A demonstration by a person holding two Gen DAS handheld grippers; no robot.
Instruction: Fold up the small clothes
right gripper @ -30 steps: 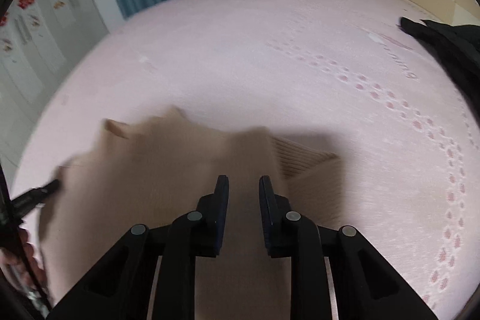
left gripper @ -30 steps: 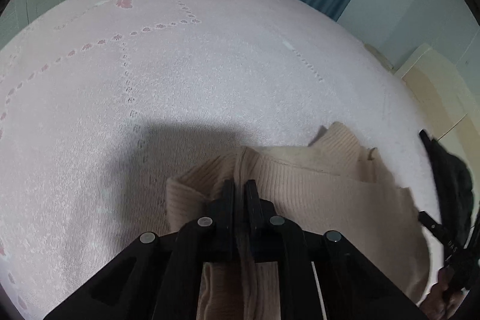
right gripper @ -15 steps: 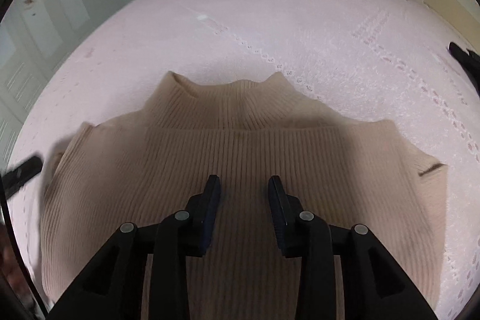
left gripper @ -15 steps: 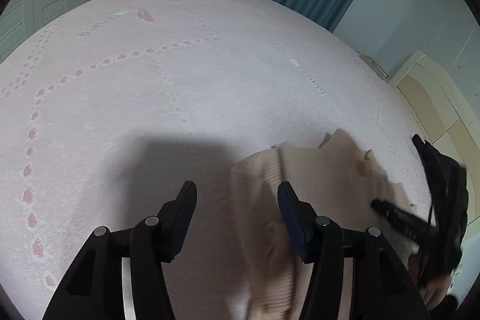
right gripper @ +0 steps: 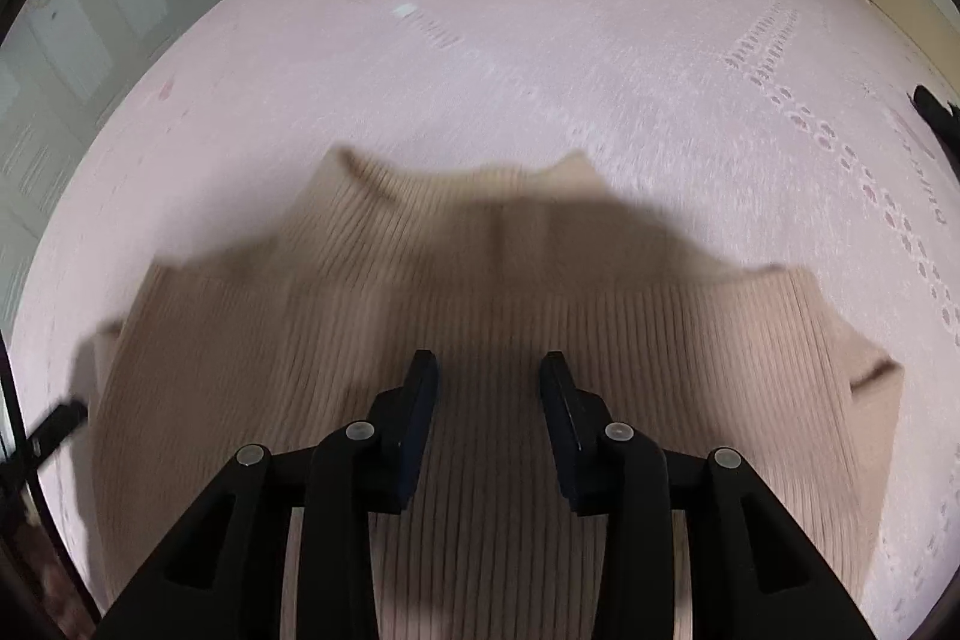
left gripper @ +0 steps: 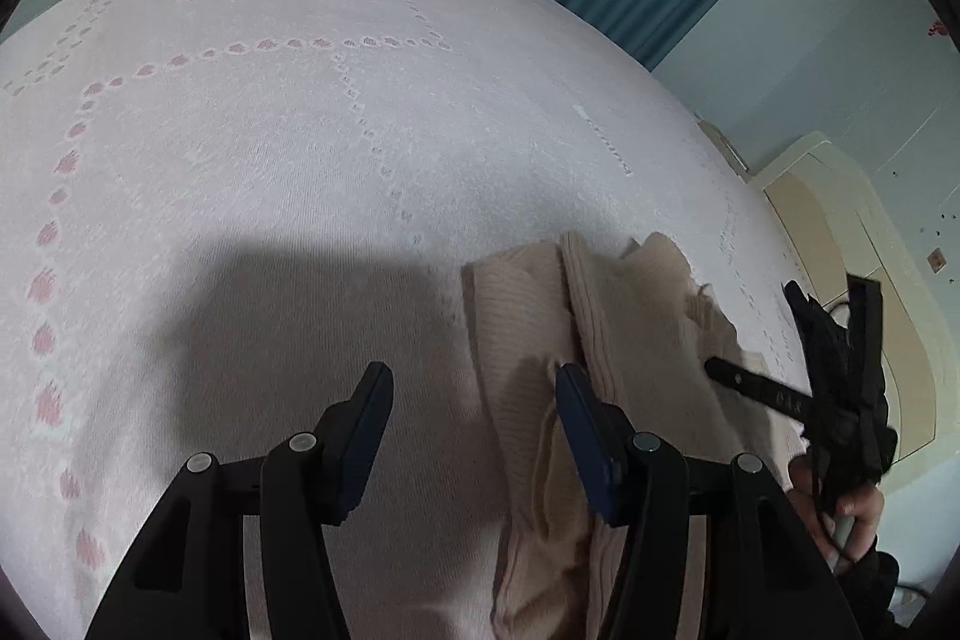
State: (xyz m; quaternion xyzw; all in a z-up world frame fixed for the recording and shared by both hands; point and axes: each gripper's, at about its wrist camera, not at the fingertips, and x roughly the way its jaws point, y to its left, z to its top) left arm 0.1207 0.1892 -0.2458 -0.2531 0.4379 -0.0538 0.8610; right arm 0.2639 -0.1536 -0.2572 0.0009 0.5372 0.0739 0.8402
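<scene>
Sweater (right gripper: 480, 340), beige ribbed knit: flat on pink bedspread (right gripper: 540, 40), collar far. Left gripper (left gripper: 474, 400): jaws parted, empty, over left hem. Right gripper (right gripper: 487, 388): parted, empty, above chest. Risk: loose knit bunching, skewing next fold.

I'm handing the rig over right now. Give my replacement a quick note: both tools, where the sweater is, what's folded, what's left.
Left tool: open, jaws have just been opening; nothing between them, the sweater's side edge lies just to its right.
Right tool: open, jaws have just been opening; it hangs over the sweater's middle, gripping nothing.
Beige ribbed sweater: lying on the pink bedspread, collar pointing away from the right tool.
Done: sides appear folded in; no sleeves stick out.
Left: probably fold it across, bottom to collar, and smooth it. A dark garment waits at the right edge.
</scene>
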